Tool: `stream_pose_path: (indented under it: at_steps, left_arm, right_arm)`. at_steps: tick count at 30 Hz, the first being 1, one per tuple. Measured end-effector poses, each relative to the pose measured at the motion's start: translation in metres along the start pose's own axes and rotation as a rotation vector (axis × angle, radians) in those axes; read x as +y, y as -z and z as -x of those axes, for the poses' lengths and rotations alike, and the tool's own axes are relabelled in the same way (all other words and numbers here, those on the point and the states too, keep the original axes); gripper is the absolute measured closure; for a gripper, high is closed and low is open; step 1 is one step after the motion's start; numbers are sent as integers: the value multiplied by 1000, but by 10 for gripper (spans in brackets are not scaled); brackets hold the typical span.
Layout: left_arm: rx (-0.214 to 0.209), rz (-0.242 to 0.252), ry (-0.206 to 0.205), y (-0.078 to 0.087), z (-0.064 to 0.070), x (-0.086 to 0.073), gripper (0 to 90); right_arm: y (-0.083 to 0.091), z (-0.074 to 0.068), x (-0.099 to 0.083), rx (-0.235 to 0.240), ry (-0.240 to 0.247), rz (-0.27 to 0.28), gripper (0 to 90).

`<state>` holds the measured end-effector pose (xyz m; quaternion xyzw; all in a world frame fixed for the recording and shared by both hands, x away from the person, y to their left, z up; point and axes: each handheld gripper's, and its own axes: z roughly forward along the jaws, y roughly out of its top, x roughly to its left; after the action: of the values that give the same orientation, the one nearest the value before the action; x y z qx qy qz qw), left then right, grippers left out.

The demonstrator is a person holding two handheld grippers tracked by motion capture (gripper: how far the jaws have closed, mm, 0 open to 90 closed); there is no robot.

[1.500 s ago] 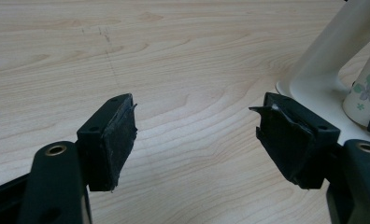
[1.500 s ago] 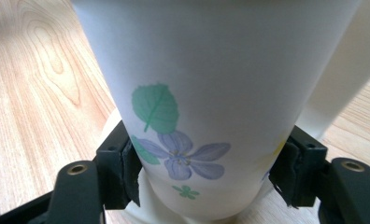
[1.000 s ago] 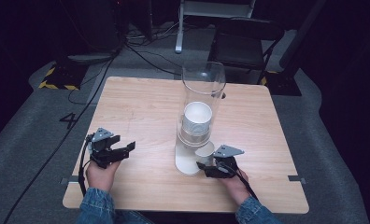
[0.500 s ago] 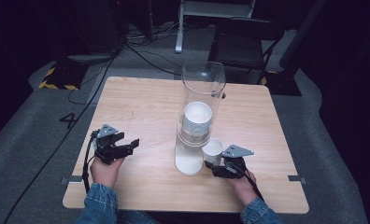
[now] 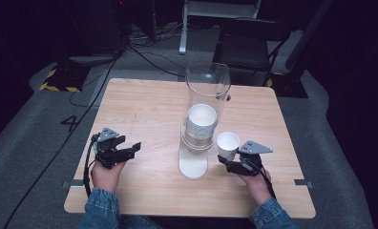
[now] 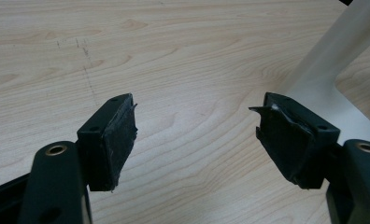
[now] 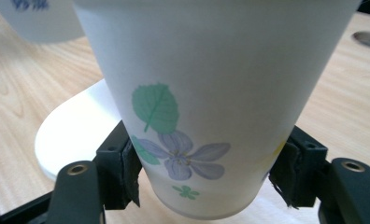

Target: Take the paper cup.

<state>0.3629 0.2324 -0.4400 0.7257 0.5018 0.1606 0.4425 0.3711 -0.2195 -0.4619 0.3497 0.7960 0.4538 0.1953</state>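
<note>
- Dark floor, cables and a chair surrounded a pale wooden counter (image 5: 144,102), seen from above
- At the centre stood a tall clear tube (image 5: 207,90) on a white base (image 5: 193,164), with a stack of white cups (image 5: 201,125) inside it
- Right tool (image 5: 231,161) gripped a paper cup (image 5: 228,143) near its bottom, both pads pressed against its sides; the cup bore a leaf and a purple flower (image 7: 183,156)
- That cup sat upright just right of the tube; half a second before it was closer to the dispenser base, so it had apparently been drawn clear of the stack
- Left tool (image 5: 130,150) hovered left of the base, its black pads (image 6: 120,135) spread wide with nothing between them
- Left hand had shifted slightly toward the centre, likely readying to help with the freed cup
</note>
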Motion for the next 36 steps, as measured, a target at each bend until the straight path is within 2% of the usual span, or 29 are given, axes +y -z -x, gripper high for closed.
stream_pose_path:
  at_steps: [7,10,15,16,17,18,19,23,26,31,36]
  left_arm:
    - [4,-12,-1,3,-1,-3,281]
    - [13,-10,0,5,-1,-5,281]
    - [18,-13,4,8,-3,-7,280]
    - [19,-14,9,8,-3,-8,281]
    - [18,-16,11,9,-3,-9,281]
    - [24,-23,12,10,-3,-10,280]
    - [24,-23,12,10,-3,-10,281]
    - [31,-24,7,13,-3,-13,280]
    - [32,-29,14,15,-4,-15,281]
    - [37,-31,19,17,-6,-17,281]
    - [43,-38,20,21,-7,-20,280]
  right_arm:
    - [11,16,8,-26,-39,37,343]
    - [16,28,11,-45,-61,50,343]
    - [19,39,12,-75,-70,53,343]
    - [18,46,12,-79,-94,51,343]
    - [18,46,12,-79,-94,51,343]
    - [18,54,12,-99,-103,44,343]
    - [18,54,12,-99,-103,44,343]
    - [17,73,9,-142,-131,34,342]
    - [14,82,7,-168,-129,18,342]
    - [8,94,2,-189,-148,-8,342]
    - [1,101,-3,-187,-172,-40,342]
